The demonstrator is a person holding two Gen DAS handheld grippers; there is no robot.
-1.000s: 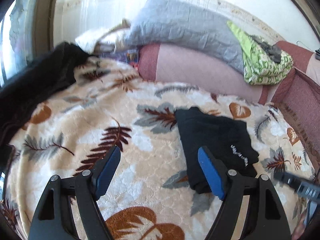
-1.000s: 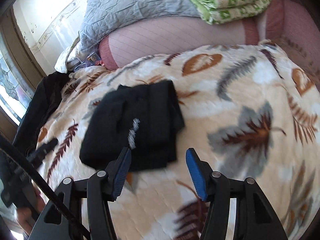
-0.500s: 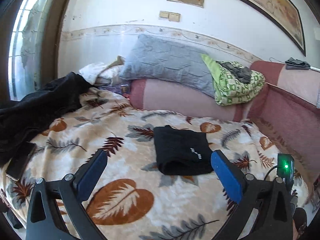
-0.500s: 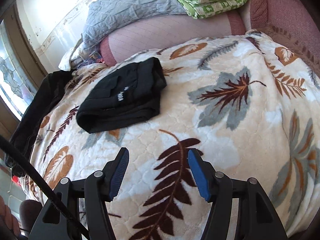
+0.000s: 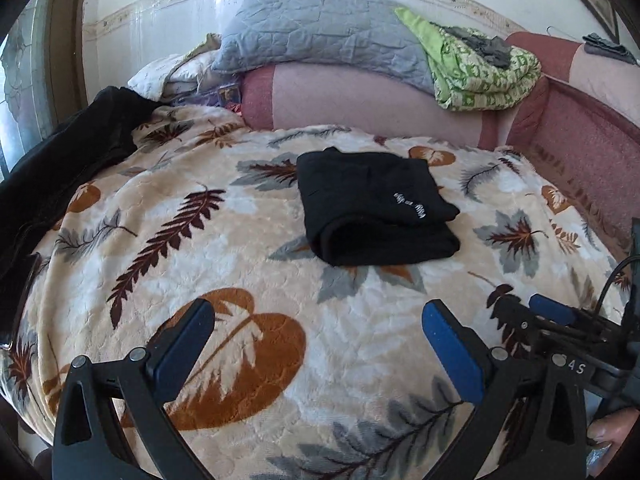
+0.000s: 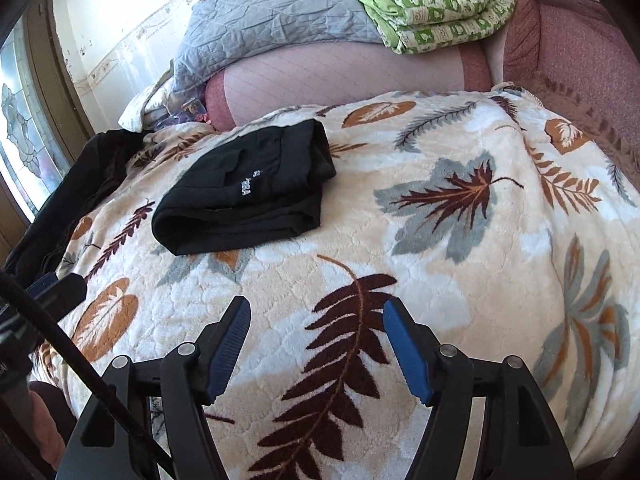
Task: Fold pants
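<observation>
Pointing down at the bed, your left gripper (image 5: 318, 336) hangs over the blanket (image 5: 248, 264) with its jaws spread wide and nothing between them. Your right gripper (image 6: 316, 336) tilts down the same way beside it, jaws opening, only blanket between its 2 blue pads (image 6: 408, 354). In the left view the right gripper shows at the right edge, near the left one, with part of a hand (image 5: 612, 432) under it. You have 1 pair of pants (image 5: 372, 204), black and folded into a compact stack, lying flat on the blanket ahead of both grippers and apart from them. Behind it sit 1 grey pillow (image 5: 320, 36) and 1 green quilt (image 5: 480, 72) on the pink bolster (image 5: 360, 100). 1 dark garment (image 5: 60, 160) lies along the left side.
</observation>
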